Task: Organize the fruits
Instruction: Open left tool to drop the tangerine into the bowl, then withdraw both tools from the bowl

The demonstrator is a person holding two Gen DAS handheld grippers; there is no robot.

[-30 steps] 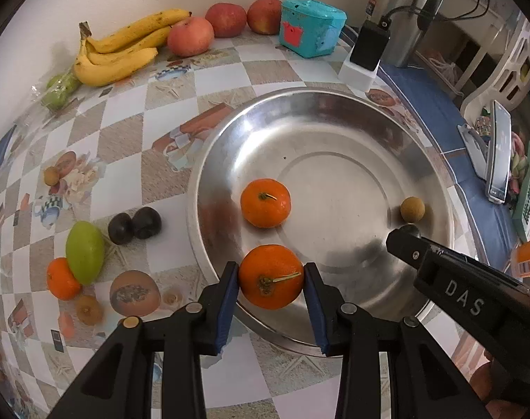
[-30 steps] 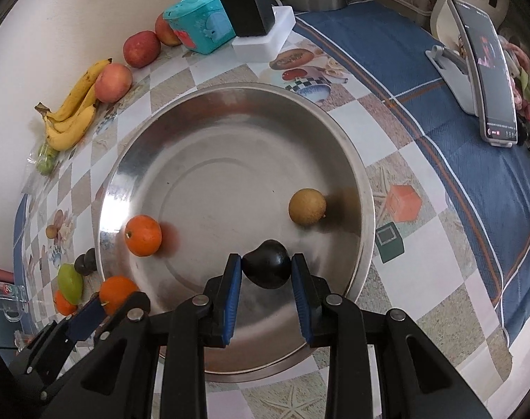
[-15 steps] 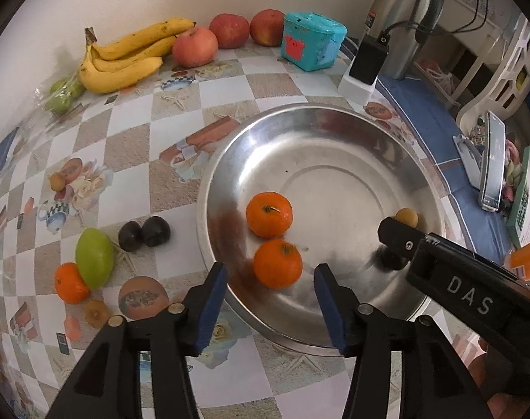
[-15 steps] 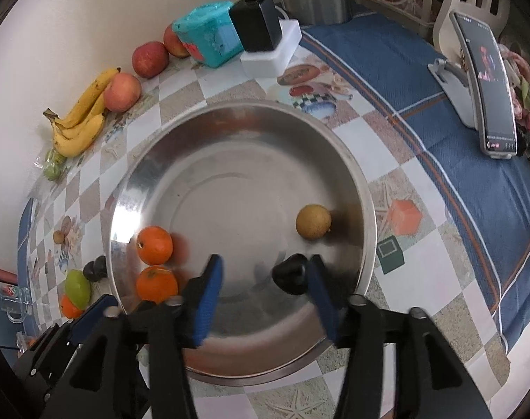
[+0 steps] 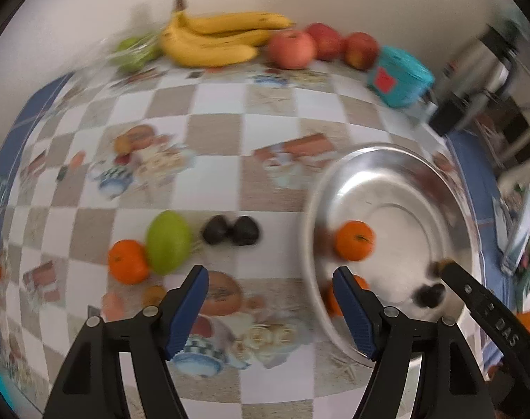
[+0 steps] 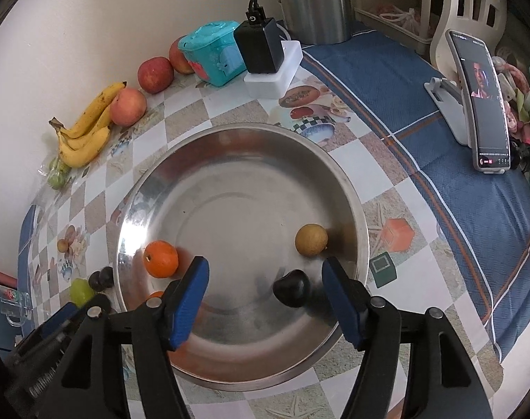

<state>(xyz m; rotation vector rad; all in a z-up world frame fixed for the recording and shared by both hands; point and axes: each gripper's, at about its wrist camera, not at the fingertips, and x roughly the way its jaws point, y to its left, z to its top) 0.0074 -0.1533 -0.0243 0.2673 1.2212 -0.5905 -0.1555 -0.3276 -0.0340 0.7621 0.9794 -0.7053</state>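
Cream wall [image 6: 72, 17]; checkered tablecloth [image 6: 387, 181]; white chair [image 6: 474, 0]

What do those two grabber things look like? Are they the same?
Yes, they look alike. The left hand-held gripper and the right hand-held gripper each have two black plastic arms with round silver pins, ending in flat blue pads. White letters "DAS" run along one black arm. No cables or sleeves show.

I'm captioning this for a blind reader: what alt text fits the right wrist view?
The open right gripper hovers over a steel basin holding an orange, a tan round fruit and a dark fruit; bananas and apples line the wall.
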